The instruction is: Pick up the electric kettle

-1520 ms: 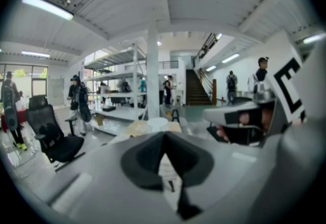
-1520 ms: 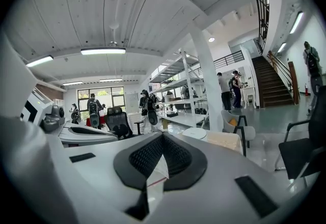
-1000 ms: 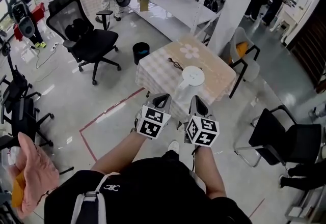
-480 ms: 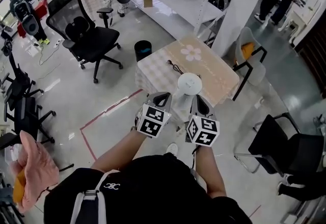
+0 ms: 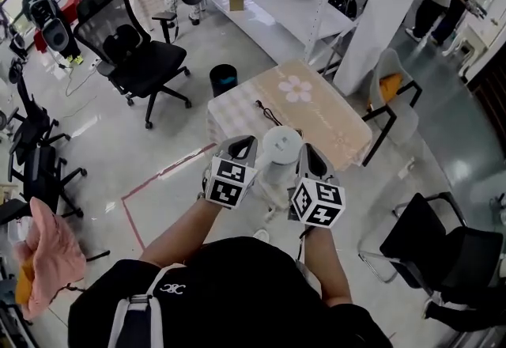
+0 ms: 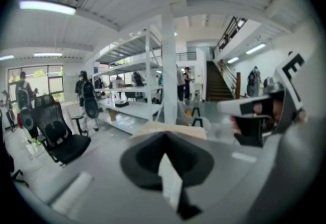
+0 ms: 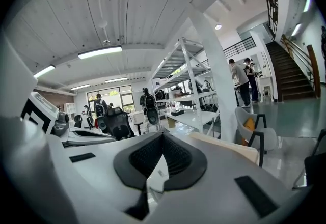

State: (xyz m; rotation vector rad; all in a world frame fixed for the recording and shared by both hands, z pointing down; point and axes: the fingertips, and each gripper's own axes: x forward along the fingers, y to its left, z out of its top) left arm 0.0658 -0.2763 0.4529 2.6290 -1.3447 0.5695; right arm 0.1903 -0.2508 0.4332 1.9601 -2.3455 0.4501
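Ahead of me stood a table (image 5: 316, 113) under a checked cloth with a flower print. A black bin (image 5: 224, 79) sat on the floor beyond its far left corner, a black office chair (image 5: 134, 54) further left, and white shelving (image 5: 277, 2) behind.

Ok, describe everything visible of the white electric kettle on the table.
The electric kettle is a white, smooth cylinder with a round flat top, standing upright near the near edge of the cloth-covered table. A black cord lies behind it. No handle or spout can be made out. The left tool and right tool, both shut, flank it in the head view; neither holds it.
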